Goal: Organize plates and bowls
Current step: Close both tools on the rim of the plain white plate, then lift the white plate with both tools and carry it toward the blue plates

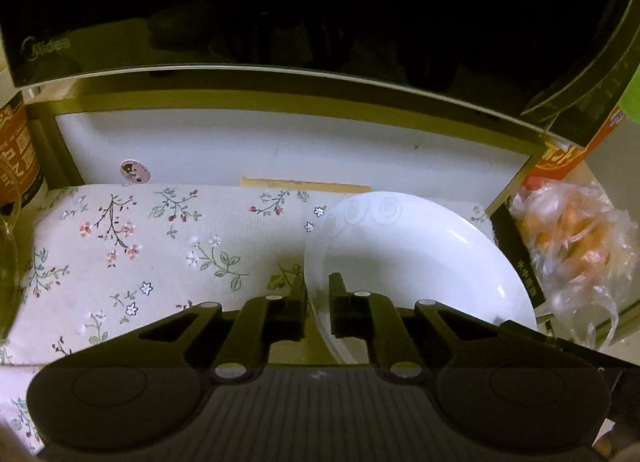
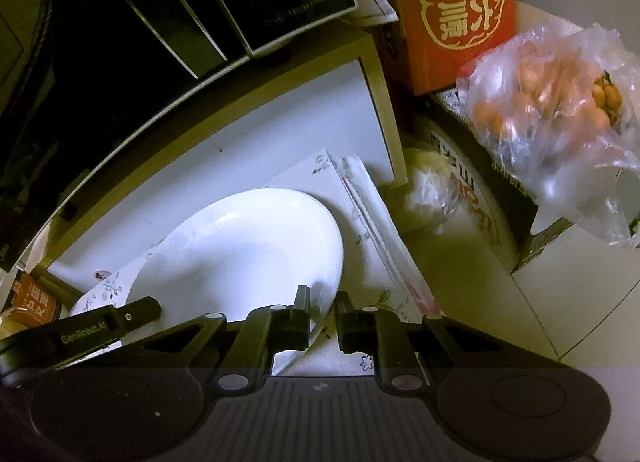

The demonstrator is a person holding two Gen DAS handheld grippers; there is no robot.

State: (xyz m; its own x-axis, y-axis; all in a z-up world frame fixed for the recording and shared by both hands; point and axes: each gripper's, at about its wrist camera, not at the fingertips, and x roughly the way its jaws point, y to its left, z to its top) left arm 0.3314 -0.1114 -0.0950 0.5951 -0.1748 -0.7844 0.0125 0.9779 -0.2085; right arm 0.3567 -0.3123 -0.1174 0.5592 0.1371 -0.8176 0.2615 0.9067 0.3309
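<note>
Floral cloth: I see a pale fabric printed with small flowers and twigs [image 1: 132, 246] covering the shelf under a dark glossy appliance [image 1: 280, 2]; it fills the left and the middle of the left wrist view.

Left claw: my left gripper [image 1: 318, 294] is pinching the near left rim of the plate. One finger stands outside the rim and the other inside, with the rim between them.

Plate, place: the white round ceramic plate with faint swirl marks on its rim [image 1: 420, 246] sits on the right part of the cloth, near the pale frame post [image 1: 516, 198] of the shelf.

Right claw: my right gripper [image 2: 322, 310] is pressed on the near right rim of the same plate [image 2: 248, 246]; the rim edge passes between its fingers.

Handling: I judge the plate stiff, a bit heavy, glazed and therefore slippery, and it will break if dropped. The rim is the only thin part that these claws can take, so two grips on opposite sides look right to me.

Risk: I think it can slide out if I tilt it, so I would lift it level and slowly, and keep clear of the post.

Right side: an orange-red printed carton [image 2: 456, 10] and a clear plastic bag of small orange fruits [image 2: 560, 110] stand to the far right, apart from the plate.
</note>
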